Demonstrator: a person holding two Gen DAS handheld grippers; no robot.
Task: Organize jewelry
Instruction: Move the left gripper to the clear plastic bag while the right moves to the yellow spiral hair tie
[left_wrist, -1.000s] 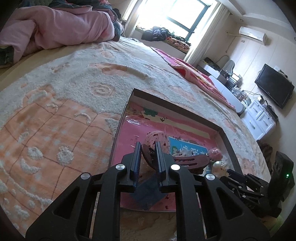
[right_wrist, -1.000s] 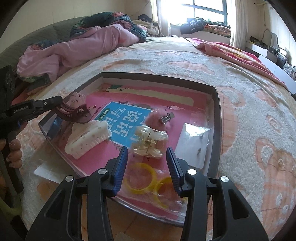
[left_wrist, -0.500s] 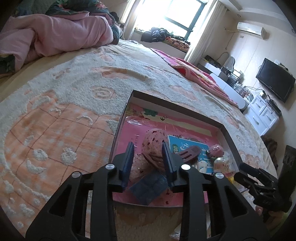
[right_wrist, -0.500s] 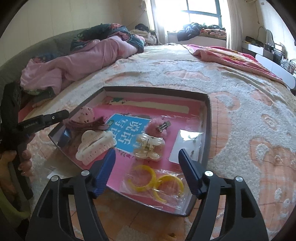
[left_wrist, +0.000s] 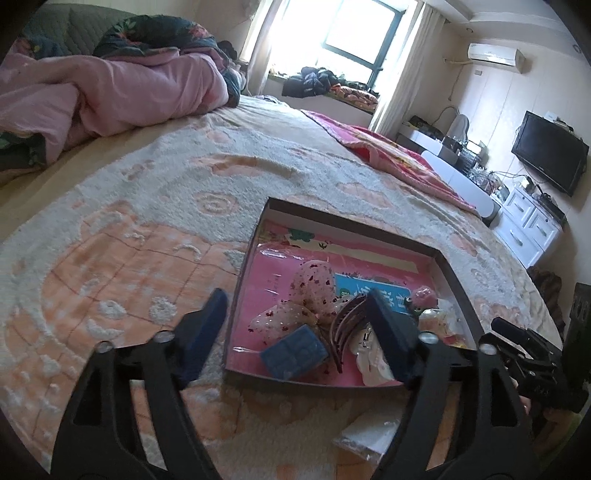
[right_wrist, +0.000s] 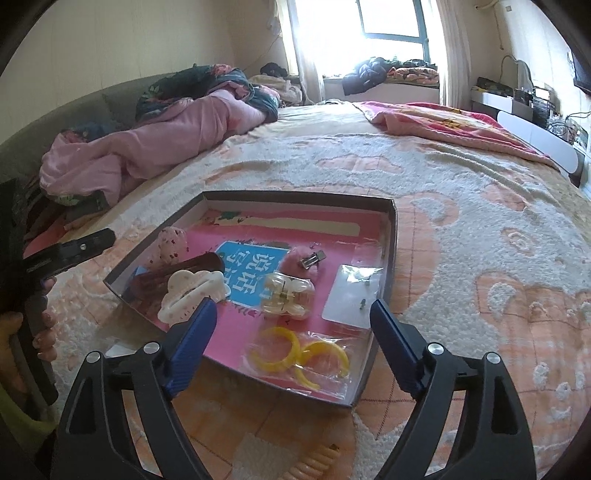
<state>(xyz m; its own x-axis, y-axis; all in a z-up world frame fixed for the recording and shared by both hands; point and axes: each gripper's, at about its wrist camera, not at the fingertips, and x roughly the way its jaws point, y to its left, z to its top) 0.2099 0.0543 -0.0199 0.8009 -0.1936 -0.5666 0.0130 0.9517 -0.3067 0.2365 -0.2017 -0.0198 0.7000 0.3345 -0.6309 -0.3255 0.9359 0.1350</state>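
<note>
On the bed, atop a cream-and-peach tufted bedspread (right_wrist: 461, 192), lies the shallow dark-rimmed cardboard box with a pink printed floor (right_wrist: 392, 258). My left gripper (left_wrist: 295, 321) hangs over the box's near-left corner, jaws spread wide and holding nothing; one finger is outside the box wall, the other above the contents. My right gripper (right_wrist: 291, 332) hangs at the box's near edge, jaws likewise wide and empty.

Contents, right wrist view: a dark brown toothed hair clip (right_wrist: 177, 273) at the left, partly overlapped by a white cloud-shaped claw clip (right_wrist: 192, 295); a clear translucent claw clip (right_wrist: 286, 295) near the centre; a fuzzy pink hair clip with a metal clasp (right_wrist: 303, 262) just behind it; a pair of yellow plastic open rings in a clear bag (right_wrist: 299, 354) at the near edge; a small white card in a clear sleeve (right_wrist: 351, 295) by the right wall.

Left wrist view adds a small blue rectangular block (left_wrist: 295, 350) touching a pale pink speckled fabric bow (left_wrist: 310, 291).
</note>
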